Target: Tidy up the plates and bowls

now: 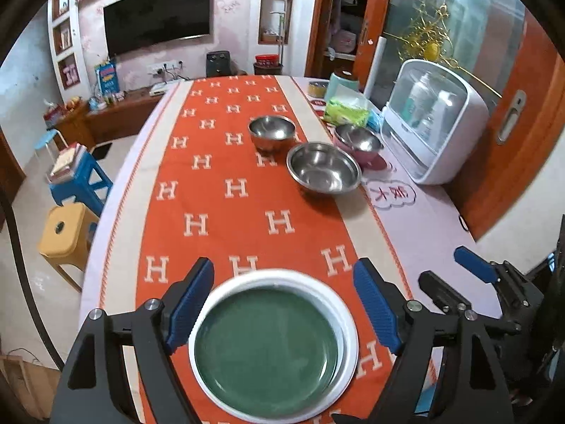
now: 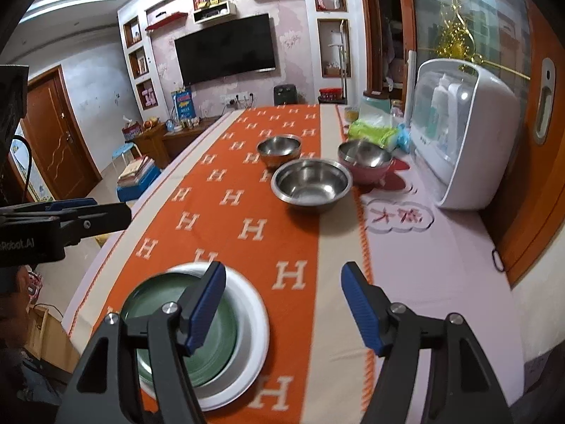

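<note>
A green plate [image 1: 265, 349] lies on a larger white plate [image 1: 348, 318] on the orange runner at the near end of the table. My left gripper [image 1: 283, 265] hangs open above this stack, its blue pads wide on either side and touching nothing. In the right wrist view the stack [image 2: 226, 332] sits at lower left, and my right gripper [image 2: 284, 270] stands open over the runner just to its right, empty. Further along the table are a small steel bowl [image 1: 271, 132], a wider steel bowl [image 1: 323, 171], and a steel bowl nested in a pink bowl [image 1: 367, 159].
A white dish cabinet [image 1: 434, 120] stands at the table's right edge by an orange door. A green packet [image 1: 346, 109] and a teal canister [image 1: 344, 83] sit behind the bowls. Blue and yellow stools [image 1: 63, 236] stand on the floor to the left.
</note>
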Action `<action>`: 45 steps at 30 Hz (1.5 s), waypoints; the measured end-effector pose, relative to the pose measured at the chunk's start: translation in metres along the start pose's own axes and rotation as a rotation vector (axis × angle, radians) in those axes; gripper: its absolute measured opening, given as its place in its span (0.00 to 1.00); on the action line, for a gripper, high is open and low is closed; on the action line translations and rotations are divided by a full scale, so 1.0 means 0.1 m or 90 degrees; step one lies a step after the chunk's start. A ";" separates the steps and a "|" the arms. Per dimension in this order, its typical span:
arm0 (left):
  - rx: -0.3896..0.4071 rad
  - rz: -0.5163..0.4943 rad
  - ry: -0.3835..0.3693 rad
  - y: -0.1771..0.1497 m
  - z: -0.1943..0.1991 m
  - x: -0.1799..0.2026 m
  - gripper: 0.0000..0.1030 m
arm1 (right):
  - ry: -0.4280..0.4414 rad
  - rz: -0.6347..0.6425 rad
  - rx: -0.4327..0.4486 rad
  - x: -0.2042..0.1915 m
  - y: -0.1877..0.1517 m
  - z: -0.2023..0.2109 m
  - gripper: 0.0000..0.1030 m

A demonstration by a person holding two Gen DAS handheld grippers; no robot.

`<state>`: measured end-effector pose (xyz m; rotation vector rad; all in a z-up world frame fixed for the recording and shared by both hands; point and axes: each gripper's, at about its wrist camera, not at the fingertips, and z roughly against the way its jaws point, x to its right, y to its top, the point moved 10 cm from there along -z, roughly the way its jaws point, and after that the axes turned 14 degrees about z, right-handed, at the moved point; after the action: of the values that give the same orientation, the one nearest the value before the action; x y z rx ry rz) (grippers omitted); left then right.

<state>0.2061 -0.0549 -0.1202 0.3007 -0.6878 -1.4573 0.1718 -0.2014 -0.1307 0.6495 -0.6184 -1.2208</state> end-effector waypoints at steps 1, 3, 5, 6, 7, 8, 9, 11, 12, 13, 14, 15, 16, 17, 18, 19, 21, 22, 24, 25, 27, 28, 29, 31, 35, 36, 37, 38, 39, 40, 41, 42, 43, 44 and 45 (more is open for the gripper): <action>0.004 0.003 0.002 0.07 0.01 0.04 0.80 | -0.001 0.001 0.004 0.06 0.04 0.00 0.68; 0.010 0.012 -0.001 0.21 0.01 0.13 0.81 | -0.004 0.003 0.012 0.17 0.13 -0.01 0.69; 0.014 0.021 -0.004 0.33 0.00 0.21 0.81 | -0.005 0.004 0.023 0.30 0.24 -0.02 0.69; 0.017 0.024 -0.003 0.39 0.00 0.24 0.81 | -0.004 0.004 0.027 0.35 0.28 -0.03 0.70; 0.018 0.026 -0.002 0.44 -0.02 0.27 0.82 | -0.003 0.005 0.032 0.43 0.35 -0.06 0.70; 0.020 0.028 0.000 0.50 -0.04 0.31 0.82 | -0.002 0.005 0.036 0.48 0.39 -0.07 0.71; 0.021 0.028 0.003 0.53 -0.05 0.34 0.82 | 0.001 0.006 0.041 0.52 0.43 -0.08 0.71; 0.024 0.030 0.011 0.64 -0.12 0.40 0.82 | 0.006 0.009 0.050 0.61 0.53 -0.14 0.73; 0.023 0.031 0.014 0.66 -0.15 0.42 0.82 | 0.006 0.012 0.055 0.67 0.59 -0.18 0.73; 0.022 0.035 0.020 0.70 -0.20 0.45 0.82 | 0.006 0.015 0.056 0.70 0.63 -0.20 0.73; 0.019 0.037 0.023 0.74 -0.25 0.48 0.82 | 0.005 0.018 0.058 0.75 0.69 -0.25 0.73; 0.018 0.038 0.024 0.76 -0.28 0.50 0.82 | 0.006 0.020 0.061 0.79 0.73 -0.29 0.73; 0.015 0.040 0.029 0.79 -0.34 0.52 0.82 | 0.010 0.023 0.066 0.84 0.79 -0.34 0.73; 0.013 0.043 0.034 0.82 -0.40 0.53 0.82 | 0.011 0.024 0.068 0.87 0.82 -0.38 0.73; 0.011 0.048 0.039 0.85 -0.45 0.54 0.82 | 0.012 0.026 0.070 0.90 0.86 -0.42 0.73; 0.009 0.052 0.041 0.87 -0.50 0.55 0.82 | 0.013 0.028 0.071 0.93 0.89 -0.47 0.73; 0.005 0.065 0.043 0.94 -0.62 0.58 0.82 | 0.015 0.032 0.071 0.99 0.95 -0.58 0.73; 0.004 0.070 0.044 0.97 -0.66 0.58 0.82 | 0.018 0.034 0.072 1.01 0.96 -0.63 0.73; 0.002 0.079 0.049 1.01 -0.76 0.58 0.82 | 0.024 0.037 0.067 1.04 0.96 -0.75 0.73; 0.000 0.084 0.053 1.03 -0.84 0.58 0.82 | 0.029 0.036 0.064 1.04 0.95 -0.81 0.73; -0.005 0.089 0.059 1.05 -0.96 0.58 0.82 | 0.045 0.029 0.063 1.05 0.92 -0.92 0.73; -0.010 0.094 0.063 1.05 -1.05 0.58 0.82 | 0.052 0.024 0.065 1.07 0.90 -0.98 0.73; -0.015 0.098 0.064 1.05 -1.14 0.58 0.82 | 0.057 0.018 0.067 1.09 0.88 -1.04 0.73; -0.020 0.107 0.067 1.06 -1.29 0.56 0.82 | 0.058 0.005 0.067 1.13 0.83 -1.15 0.73; -0.051 0.131 0.078 1.01 -1.65 0.52 0.82 | 0.067 -0.024 0.051 1.22 0.71 -1.41 0.73; -0.058 0.134 0.078 0.99 -1.71 0.52 0.82 | 0.069 -0.032 0.048 1.25 0.67 -1.47 0.73; -0.072 0.141 0.077 0.95 -1.82 0.51 0.82 | 0.069 -0.036 0.044 1.27 0.65 -1.51 0.73; -0.086 0.150 0.077 0.92 -1.93 0.50 0.82 | 0.072 -0.043 0.035 1.29 0.61 -1.59 0.73; -0.096 0.156 0.079 0.88 -2.02 0.50 0.82 | 0.076 -0.049 0.029 1.29 0.58 -1.64 0.73; -0.105 0.160 0.081 0.86 -2.10 0.49 0.82 | 0.084 -0.056 0.022 1.29 0.54 -1.71 0.73; -0.113 0.165 0.082 0.82 -2.18 0.48 0.82 | 0.089 -0.058 0.019 1.29 0.51 -1.76 0.73; -0.125 0.172 0.084 0.79 -2.29 0.46 0.82 | 0.096 -0.059 0.016 1.28 0.49 -1.81 0.73; -0.132 0.177 0.085 0.76 -2.36 0.45 0.82 | 0.101 -0.058 0.014 1.26 0.47 -1.86 0.73; -0.139 0.181 0.085 0.73 -2.42 0.45 0.82 | 0.104 -0.058 0.011 1.25 0.44 -1.90 0.73; -0.146 0.184 0.084 0.71 -2.49 0.45 0.82 | 0.110 -0.061 0.006 1.23 0.41 -1.96 0.73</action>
<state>0.4095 -0.1432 -0.2608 0.1124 -0.4323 -1.2145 0.3700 -0.2891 -0.2217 0.7914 -0.4531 -1.2349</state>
